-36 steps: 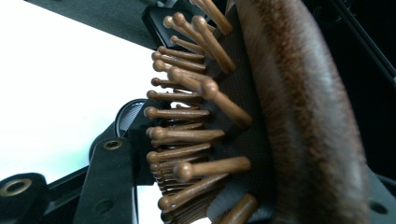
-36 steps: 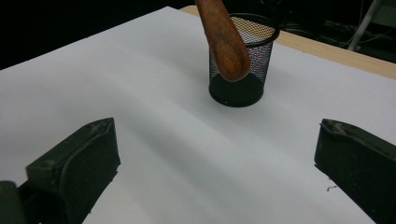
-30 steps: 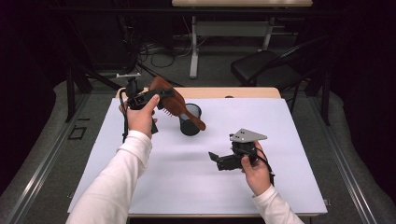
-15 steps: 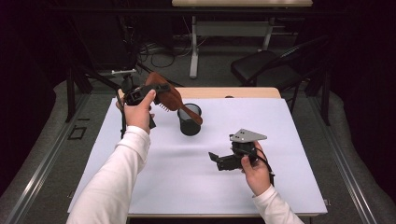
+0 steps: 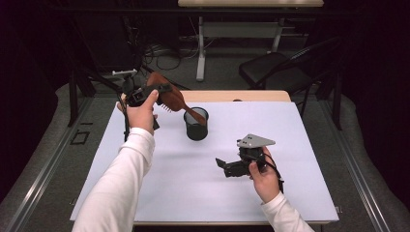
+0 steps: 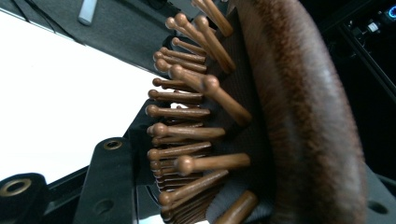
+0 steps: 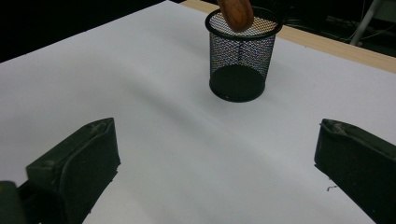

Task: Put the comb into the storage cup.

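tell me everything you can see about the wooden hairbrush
The hairbrush is dark brown wood with a rounded, grained back and a dark cushion set with wooden ball-tipped pins. The left gripper is shut on its head, holding it in the air, tilted. Its handle slopes down so that the rounded end sits at the mouth of the black mesh cup; whether it touches the rim is unclear.

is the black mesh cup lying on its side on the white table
No, the black mesh cup stands upright on the white table, its open rim on top, with the tip of the brown wooden hairbrush handle at its mouth.
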`<state>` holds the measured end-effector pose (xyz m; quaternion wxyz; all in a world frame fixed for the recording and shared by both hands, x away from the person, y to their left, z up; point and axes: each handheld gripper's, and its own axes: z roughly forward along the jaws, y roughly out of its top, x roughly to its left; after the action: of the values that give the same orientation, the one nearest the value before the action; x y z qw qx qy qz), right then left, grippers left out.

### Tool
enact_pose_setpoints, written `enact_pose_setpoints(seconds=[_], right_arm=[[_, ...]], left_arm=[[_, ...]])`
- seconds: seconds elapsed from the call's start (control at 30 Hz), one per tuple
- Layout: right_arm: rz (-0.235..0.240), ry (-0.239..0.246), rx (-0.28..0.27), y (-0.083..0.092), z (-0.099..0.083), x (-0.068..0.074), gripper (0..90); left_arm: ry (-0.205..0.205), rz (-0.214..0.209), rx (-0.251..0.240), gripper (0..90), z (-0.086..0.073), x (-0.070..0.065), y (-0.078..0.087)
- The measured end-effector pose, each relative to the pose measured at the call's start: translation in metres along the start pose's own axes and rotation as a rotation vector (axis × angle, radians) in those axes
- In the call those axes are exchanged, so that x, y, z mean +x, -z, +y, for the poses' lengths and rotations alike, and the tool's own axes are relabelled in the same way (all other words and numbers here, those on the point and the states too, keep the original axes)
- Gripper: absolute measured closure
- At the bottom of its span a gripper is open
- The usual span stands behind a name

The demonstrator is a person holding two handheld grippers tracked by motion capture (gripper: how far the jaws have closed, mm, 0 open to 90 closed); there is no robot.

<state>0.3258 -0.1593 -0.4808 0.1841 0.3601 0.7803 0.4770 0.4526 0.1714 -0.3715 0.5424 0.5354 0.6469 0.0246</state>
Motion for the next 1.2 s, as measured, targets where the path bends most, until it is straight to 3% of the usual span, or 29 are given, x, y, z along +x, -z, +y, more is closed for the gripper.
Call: enact_pose_setpoints(seconds=[0.6, 1.2], right_arm=[[-0.002, -0.005, -0.005, 0.001, 0.000, -0.002, 0.0], [0.000, -0.001, -0.002, 0.001, 0.000, -0.001, 0.0]], left_arm=[[0.004, 0.041, -0.043, 46.9, 0.007, 0.006, -0.008], [0.017, 0.050, -0.071, 46.8, 0.004, 0.015, -0.015]])
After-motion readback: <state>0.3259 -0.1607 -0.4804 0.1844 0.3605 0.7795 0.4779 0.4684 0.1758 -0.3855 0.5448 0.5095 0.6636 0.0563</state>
